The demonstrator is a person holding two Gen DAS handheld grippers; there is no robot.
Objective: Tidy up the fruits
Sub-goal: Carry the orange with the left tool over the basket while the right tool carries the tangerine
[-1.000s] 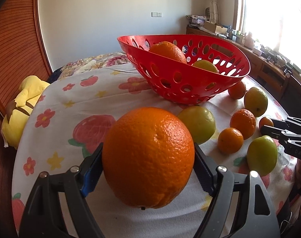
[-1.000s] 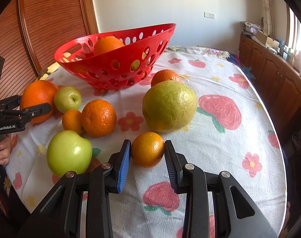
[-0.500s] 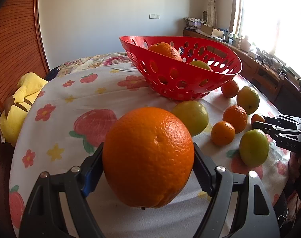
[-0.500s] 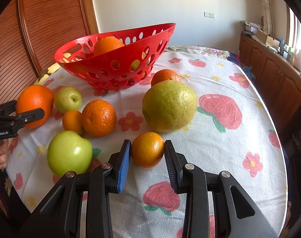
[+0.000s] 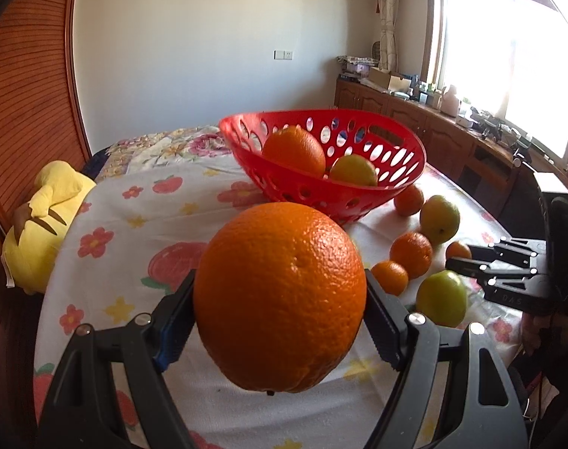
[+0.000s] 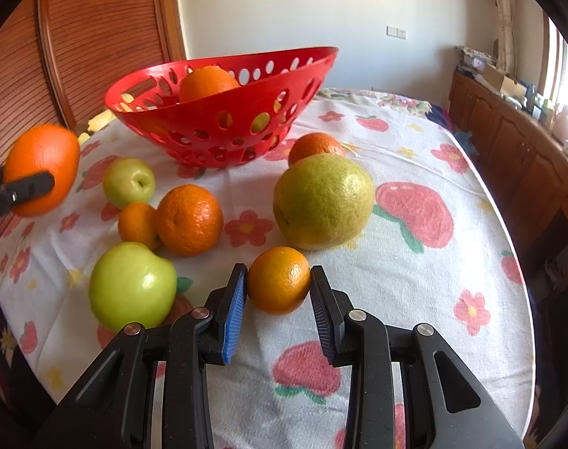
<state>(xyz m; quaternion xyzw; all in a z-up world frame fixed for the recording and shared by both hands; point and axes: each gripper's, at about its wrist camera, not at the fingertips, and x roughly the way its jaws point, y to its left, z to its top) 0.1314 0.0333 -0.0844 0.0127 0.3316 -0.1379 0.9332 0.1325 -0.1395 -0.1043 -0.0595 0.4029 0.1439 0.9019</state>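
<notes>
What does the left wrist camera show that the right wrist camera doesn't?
Left wrist only: the yellow plush toy beside the table, the bright window, and the left gripper up close, shut on the large orange.

Right wrist only: the right gripper straddling the small orange mandarin, with a gap at its right finger.

Both: the red perforated plastic basket holding an orange, and loose fruit on the floral tablecloth.

Yellow fruit [image 5: 353, 171] half behind basket rim [image 5: 396, 187]
</notes>
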